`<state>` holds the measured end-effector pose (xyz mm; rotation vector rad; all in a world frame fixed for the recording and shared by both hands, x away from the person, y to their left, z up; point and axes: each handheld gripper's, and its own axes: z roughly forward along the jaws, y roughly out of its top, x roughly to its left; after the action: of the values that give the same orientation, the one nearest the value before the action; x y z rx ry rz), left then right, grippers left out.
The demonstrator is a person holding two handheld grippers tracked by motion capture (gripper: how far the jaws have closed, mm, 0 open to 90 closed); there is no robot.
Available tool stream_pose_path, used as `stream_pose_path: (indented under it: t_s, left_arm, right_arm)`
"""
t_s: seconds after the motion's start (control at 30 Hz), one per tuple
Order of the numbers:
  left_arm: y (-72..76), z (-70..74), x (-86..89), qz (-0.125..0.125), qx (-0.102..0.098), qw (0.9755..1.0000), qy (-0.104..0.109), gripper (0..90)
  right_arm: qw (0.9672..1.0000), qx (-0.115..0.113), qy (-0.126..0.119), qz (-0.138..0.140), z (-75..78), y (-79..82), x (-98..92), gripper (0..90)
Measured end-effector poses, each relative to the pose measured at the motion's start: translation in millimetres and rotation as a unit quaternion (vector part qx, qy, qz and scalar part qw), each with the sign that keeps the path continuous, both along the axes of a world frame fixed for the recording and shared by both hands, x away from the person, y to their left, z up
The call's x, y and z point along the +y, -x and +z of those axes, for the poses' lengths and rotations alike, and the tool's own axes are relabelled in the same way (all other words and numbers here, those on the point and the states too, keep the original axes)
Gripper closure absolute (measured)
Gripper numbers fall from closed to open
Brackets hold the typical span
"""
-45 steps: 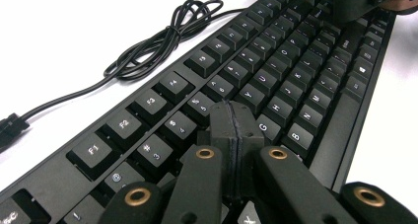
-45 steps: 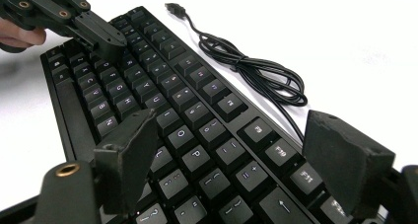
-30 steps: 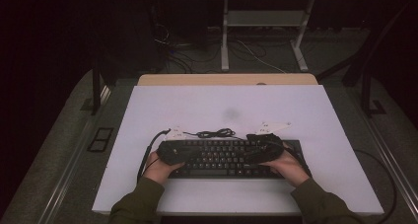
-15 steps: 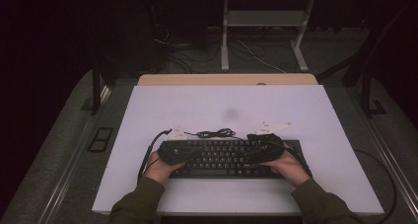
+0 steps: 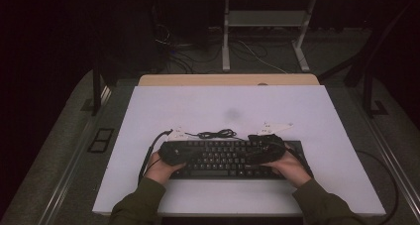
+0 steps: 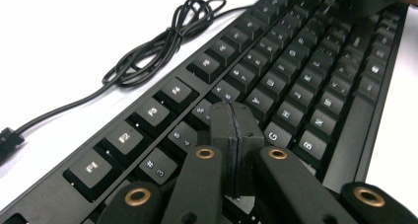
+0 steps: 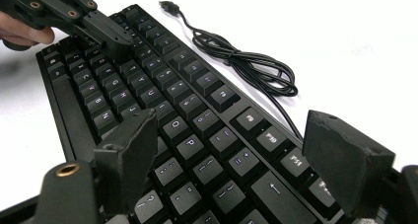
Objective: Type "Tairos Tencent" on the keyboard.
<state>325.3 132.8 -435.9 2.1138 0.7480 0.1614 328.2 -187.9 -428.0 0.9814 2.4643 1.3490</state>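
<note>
A black keyboard (image 5: 225, 159) lies along the near part of the white table (image 5: 228, 106). Its black cable (image 5: 216, 134) is coiled just behind it, the plug end lying loose (image 7: 167, 4). My left gripper (image 6: 235, 116) is shut with nothing between its jaws, its tip low over the number-row keys on the keyboard's left half (image 6: 296, 81). From the right gripper view it shows as a shut black tip (image 7: 109, 36) on or just above the keys. My right gripper (image 7: 236, 155) stands open over the keyboard's right half, its pads (image 7: 129, 150) apart above the keys (image 7: 197, 120). A hand holds each gripper (image 5: 179, 152), (image 5: 258, 150).
The table's front edge runs just below the keyboard. A wooden strip (image 5: 228, 80) borders the far edge. Beyond it, a desk frame (image 5: 267, 31) and loose cables lie on the dark floor. Bare white tabletop stretches behind the cable.
</note>
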Motion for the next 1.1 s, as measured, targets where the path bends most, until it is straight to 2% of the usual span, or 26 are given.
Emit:
stream_pose_path:
  t_s: [0.3,0.47,0.57,0.7,0.9,1.03,1.1]
  left_arm:
    - [0.6,2.5,3.0,0.002,-0.001,0.9999,0.014,88.9]
    - [1.9,4.3,4.1,0.004,-0.002,0.9998,0.019,83.1]
    - [3.1,5.9,4.2,0.005,-0.007,0.9997,0.023,75.4]
    - [3.4,5.9,3.1,0.016,-0.010,0.9996,0.021,57.8]
    - [6.1,8.6,2.3,0.029,-0.022,0.9990,0.026,37.5]
    - [6.3,8.1,3.4,0.035,-0.022,0.9988,0.028,28.8]
    - [6.8,7.8,3.8,0.037,-0.025,0.9985,0.031,24.8]
  right_arm:
    - [1.0000,0.003,0.000,0.004,-1.8,-1.6,2.2,21.1]
    - [0.9999,0.008,-0.007,0.005,-0.4,-1.5,0.7,20.4]
    - [0.9998,0.008,-0.015,0.006,1.9,-2.8,-1.9,19.4]
    - [0.9998,0.014,-0.016,0.004,2.6,-3.4,-5.5,20.4]
    - [0.9997,0.014,-0.015,0.011,2.3,-3.7,-5.0,29.4]
    - [0.9997,0.015,-0.013,0.017,1.5,-3.8,-3.4,35.1]
    - [0.9995,0.019,-0.015,0.022,0.9,-4.2,-2.8,40.8]
